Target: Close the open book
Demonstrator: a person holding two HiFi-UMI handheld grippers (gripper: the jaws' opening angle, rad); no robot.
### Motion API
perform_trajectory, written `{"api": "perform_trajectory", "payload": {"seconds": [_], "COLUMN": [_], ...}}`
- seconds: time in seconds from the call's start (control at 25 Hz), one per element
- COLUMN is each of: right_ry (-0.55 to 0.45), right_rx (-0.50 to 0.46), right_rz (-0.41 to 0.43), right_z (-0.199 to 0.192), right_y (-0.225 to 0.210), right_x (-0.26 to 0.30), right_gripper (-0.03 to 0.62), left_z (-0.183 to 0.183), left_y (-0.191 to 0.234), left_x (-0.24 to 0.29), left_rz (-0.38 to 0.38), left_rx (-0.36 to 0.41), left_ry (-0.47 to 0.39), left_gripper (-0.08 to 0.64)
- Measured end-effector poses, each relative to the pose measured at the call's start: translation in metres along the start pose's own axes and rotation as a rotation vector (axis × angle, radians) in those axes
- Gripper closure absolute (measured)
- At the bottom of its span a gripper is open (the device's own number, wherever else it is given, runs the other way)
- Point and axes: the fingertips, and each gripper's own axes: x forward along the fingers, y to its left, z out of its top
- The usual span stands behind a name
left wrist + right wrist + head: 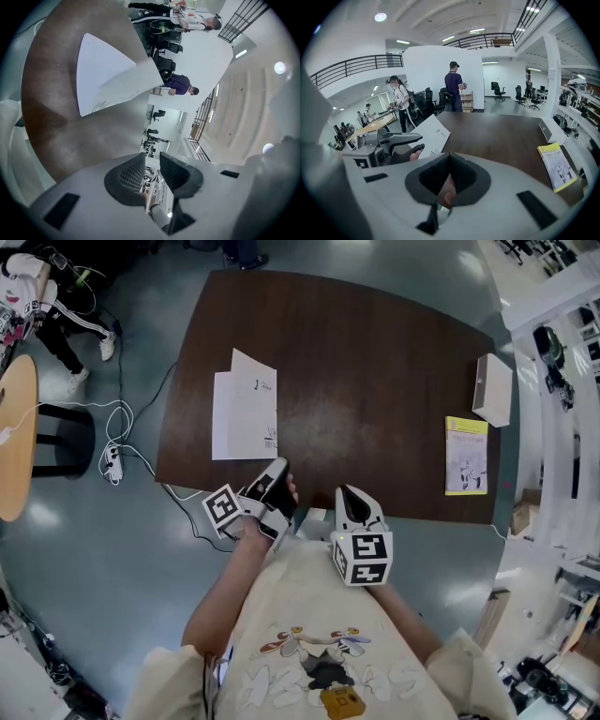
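Note:
A white book (244, 413) lies near the left front of the dark brown table (375, 362). Its top leaf is folded over the rest and stands slightly lifted; the left gripper view shows this book (110, 77) with the leaf raised at an angle. My left gripper (278, 472) hangs over the table's front edge, just right of the book's near corner and apart from it. Its jaws stand a little apart with nothing between them (152, 157). My right gripper (349, 493) sits at the front edge further right, jaws together and empty (449, 155).
A yellow booklet (466, 454) and a white box (494, 388) lie at the table's right side. Cables (117, 432) trail on the floor at left beside a round wooden table (14, 437). People stand beyond the table's far end (453, 86).

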Motion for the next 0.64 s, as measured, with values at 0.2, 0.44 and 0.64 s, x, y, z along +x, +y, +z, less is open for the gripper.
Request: {"api": "perform_trajectory", "payload": {"seconds": [0.2, 0.44, 0.64], "right_ry": [-0.013, -0.024, -0.028], "right_rx": [0.0, 0.007, 0.01], "right_rz": [0.002, 0.005, 0.002], "right_z": [0.003, 0.006, 0.008], "right_y": [-0.001, 0.0, 0.002], "right_x": [-0.001, 0.002, -0.001], "right_gripper": [0.586, 0.586, 0.586], "left_z": [-0.022, -0.038, -0.055], "left_y": [-0.01, -0.023, -0.04], "left_x": [0.0, 0.0, -0.009], "left_rz": [0.023, 0.076, 0.141], "left_rx": [0.091, 0.251, 0.572], "left_ry": [0.086, 0.15, 0.225], "left_gripper": [0.49, 0.554, 0.554]}}
